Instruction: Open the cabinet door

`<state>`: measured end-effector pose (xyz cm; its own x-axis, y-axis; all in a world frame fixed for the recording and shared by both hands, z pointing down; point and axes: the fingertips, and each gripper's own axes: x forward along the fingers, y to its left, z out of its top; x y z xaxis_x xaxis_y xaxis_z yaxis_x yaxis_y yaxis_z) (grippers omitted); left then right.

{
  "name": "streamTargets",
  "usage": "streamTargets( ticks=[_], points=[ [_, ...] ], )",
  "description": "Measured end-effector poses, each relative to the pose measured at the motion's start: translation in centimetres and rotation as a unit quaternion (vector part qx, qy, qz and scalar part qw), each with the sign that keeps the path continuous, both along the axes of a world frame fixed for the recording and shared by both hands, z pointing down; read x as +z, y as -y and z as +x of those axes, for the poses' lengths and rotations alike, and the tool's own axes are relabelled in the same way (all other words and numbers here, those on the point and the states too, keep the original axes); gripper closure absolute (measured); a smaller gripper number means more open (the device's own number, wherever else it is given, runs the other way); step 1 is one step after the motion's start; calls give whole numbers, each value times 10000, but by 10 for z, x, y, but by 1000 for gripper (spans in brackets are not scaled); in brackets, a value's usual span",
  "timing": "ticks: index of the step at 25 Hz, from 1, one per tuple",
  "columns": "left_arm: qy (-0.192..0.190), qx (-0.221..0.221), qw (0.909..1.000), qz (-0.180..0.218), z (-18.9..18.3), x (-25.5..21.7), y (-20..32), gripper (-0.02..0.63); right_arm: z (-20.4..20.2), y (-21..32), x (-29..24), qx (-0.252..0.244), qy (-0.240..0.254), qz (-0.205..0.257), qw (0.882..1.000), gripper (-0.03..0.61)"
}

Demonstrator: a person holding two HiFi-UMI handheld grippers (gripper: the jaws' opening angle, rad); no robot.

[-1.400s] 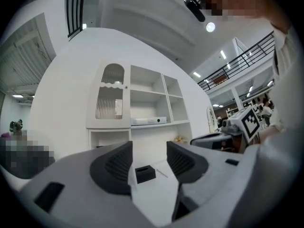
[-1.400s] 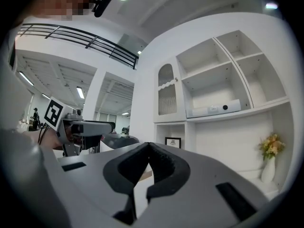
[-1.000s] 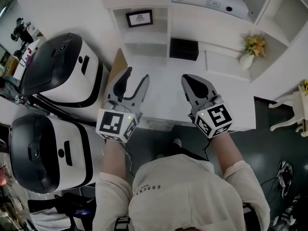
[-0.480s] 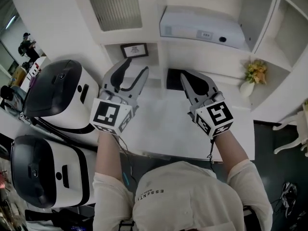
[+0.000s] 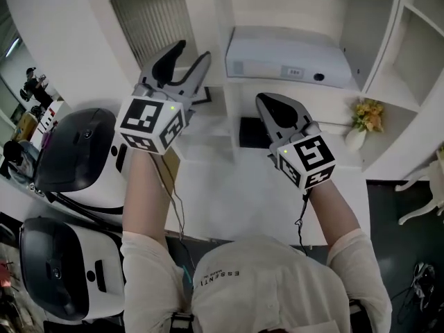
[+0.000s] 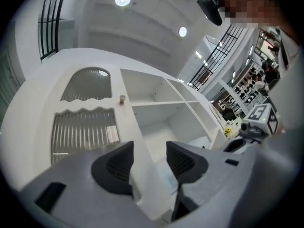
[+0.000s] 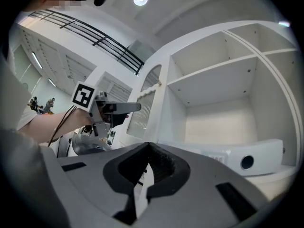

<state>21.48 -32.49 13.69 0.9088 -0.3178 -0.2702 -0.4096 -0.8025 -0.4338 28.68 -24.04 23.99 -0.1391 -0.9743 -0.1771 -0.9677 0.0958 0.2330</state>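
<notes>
The white cabinet door (image 6: 83,132) has ribbed glass panels and a small round knob (image 6: 122,99) on its right edge; it stands closed. In the head view the door (image 5: 149,19) is at the upper left. My left gripper (image 5: 194,50) is raised in front of the door's right edge, open, with nothing between its jaws (image 6: 149,160). The knob is above and slightly left of the jaws, apart from them. My right gripper (image 5: 262,100) hovers lower over the white counter (image 5: 229,193), shut and empty. The right gripper view shows its jaws (image 7: 148,145) closed, the left gripper (image 7: 135,107) short of the door (image 7: 145,103).
Open white shelves (image 5: 388,40) fill the cabinet to the right of the door. A white projector-like box (image 5: 284,55) sits on a shelf, a black box (image 5: 250,132) below it. A flower vase (image 5: 364,120) stands at the right. Two black-and-white machines (image 5: 73,144) stand at the left.
Both grippers have risen from over the counter toward the cabinet. The left one went higher, up to the door's right edge. The head view has tilted upward.
</notes>
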Motion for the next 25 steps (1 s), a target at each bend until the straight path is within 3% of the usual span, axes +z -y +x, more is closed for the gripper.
streamTargets(
  ticks=[12,24,25],
  points=[
    [-496,-18,9963,697,29,-133,34,402,-1,29,-34,248,-101,196,9994,565],
    [-90,-404,9905,1312,50,-168,42,425,10,30,-59,553,-59,221,9982,565],
    [-95,-506,9890,1385,50,-170,43,465,11,29,-59,567,-50,230,9981,565]
  ],
)
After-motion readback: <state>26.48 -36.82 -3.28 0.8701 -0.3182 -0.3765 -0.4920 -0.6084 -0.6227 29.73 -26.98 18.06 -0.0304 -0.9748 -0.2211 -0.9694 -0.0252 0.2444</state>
